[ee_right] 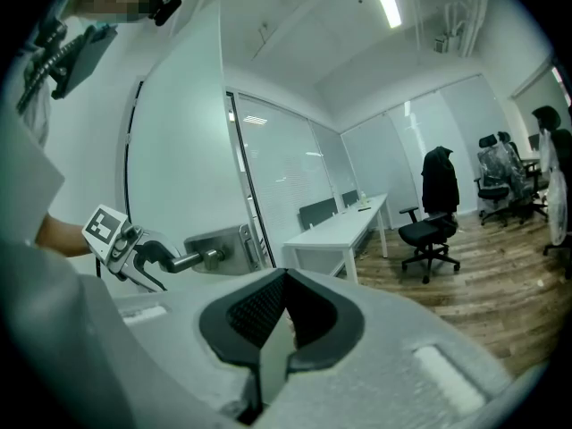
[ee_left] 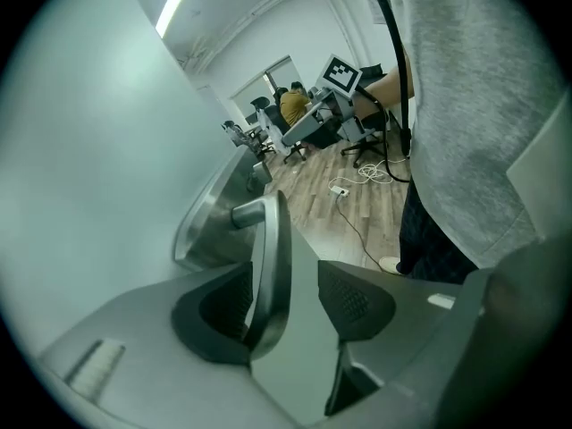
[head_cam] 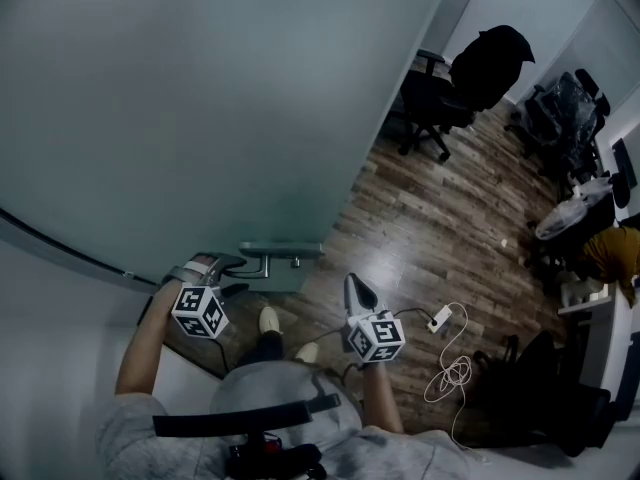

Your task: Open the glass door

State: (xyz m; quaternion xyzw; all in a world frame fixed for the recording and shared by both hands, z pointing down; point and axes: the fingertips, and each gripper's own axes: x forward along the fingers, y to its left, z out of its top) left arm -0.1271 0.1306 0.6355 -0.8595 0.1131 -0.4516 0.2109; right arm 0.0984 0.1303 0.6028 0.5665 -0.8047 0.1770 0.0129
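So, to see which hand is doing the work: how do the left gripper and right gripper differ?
The left gripper has its jaws apart, with the handle between them. The right gripper has its jaws together on nothing. The left gripper is at the door, while the right gripper hangs away from it, over the floor. Both are the same grey two-jaw build.

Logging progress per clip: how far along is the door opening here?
Done, it seems: the glass door stands swung open, with the office's wooden floor showing past its edge. In hand: the left gripper has its jaws apart around the lever handle, not clamping it. The right gripper is shut and empty. Left: probably only drawing the left gripper clear of the handle.
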